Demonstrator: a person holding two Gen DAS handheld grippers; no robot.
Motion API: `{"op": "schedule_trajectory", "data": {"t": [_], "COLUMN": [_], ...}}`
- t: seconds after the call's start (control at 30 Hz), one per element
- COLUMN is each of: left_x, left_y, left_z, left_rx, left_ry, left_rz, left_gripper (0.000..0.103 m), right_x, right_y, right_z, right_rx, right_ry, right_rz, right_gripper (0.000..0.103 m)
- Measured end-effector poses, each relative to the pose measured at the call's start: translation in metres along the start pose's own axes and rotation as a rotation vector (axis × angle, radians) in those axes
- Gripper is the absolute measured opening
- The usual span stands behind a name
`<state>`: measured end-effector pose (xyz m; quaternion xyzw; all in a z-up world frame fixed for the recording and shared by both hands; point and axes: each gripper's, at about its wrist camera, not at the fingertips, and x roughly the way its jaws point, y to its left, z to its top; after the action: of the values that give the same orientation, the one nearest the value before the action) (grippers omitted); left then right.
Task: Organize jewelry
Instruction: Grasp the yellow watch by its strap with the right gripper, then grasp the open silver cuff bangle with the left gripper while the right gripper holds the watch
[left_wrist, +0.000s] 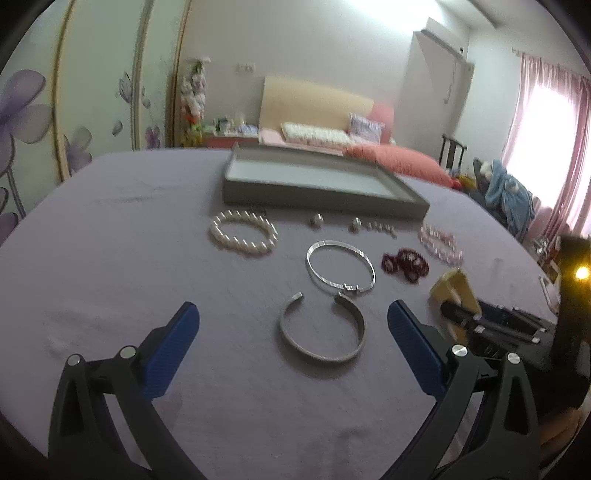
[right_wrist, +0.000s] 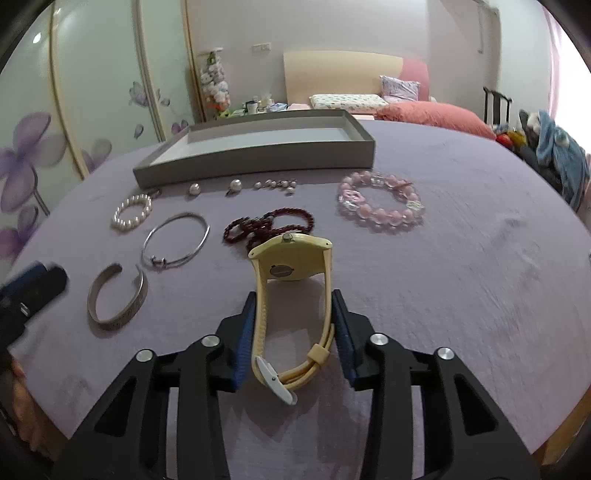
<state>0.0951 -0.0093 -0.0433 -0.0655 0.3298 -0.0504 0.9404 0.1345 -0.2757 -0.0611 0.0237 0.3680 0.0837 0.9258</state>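
Observation:
My right gripper (right_wrist: 293, 302) is shut on the strap of a cream yellow watch (right_wrist: 291, 258) and holds it over the purple tablecloth. My left gripper (left_wrist: 293, 317) is open and empty, its fingers either side of a silver cuff bracelet (left_wrist: 322, 328). Beyond the cuff lie a thin silver bangle (left_wrist: 340, 264), a pearl bracelet (left_wrist: 243, 230), dark red beads (left_wrist: 404, 263), a pink bead bracelet (right_wrist: 380, 203) and several small earrings (right_wrist: 273, 184). A grey tray (right_wrist: 258, 162) stands behind them; nothing shows on its pale floor.
The round table's edge (right_wrist: 546, 417) curves close at front and sides. A bed with pink bedding (right_wrist: 436, 110), a dark chair (right_wrist: 496, 105) and a wardrobe with flower print (right_wrist: 33, 155) stand beyond the table. The right gripper shows in the left wrist view (left_wrist: 480, 317).

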Motion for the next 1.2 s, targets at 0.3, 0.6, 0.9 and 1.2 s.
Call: {"op": "schedule_trajectory", "data": {"t": [0.3,0.6,0.9,1.2], "left_x": [0.039,0.056,0.051,0.030], "left_y": [-0.022,-0.026,-0.029,0.002], "left_z": [0.001,0.004,0.002,0.006], "left_rx": [0.056,0.083,0.103,-0.024], "left_ry": [0.152,0.198,0.176,0.128], "left_rz": [0.035,0.093,0.071,0.058], "left_gripper": [0.099,0.086,0.066,0.066], "right_x": [-0.001,-0.001,-0.001,-0.008], "right_y": [-0.018,-0.018,-0.015,-0.008], "right_z": [0.002,0.002,0.002,0.004], "right_rx": [0.055,0.056,0.051,0.028], "right_ry": [-0.011,-0.005,-0.003,-0.027], "right_rz": [0.007,0.020,0.027,0.043], "right_gripper": [0.037,0.038,0.038,0.038]}}
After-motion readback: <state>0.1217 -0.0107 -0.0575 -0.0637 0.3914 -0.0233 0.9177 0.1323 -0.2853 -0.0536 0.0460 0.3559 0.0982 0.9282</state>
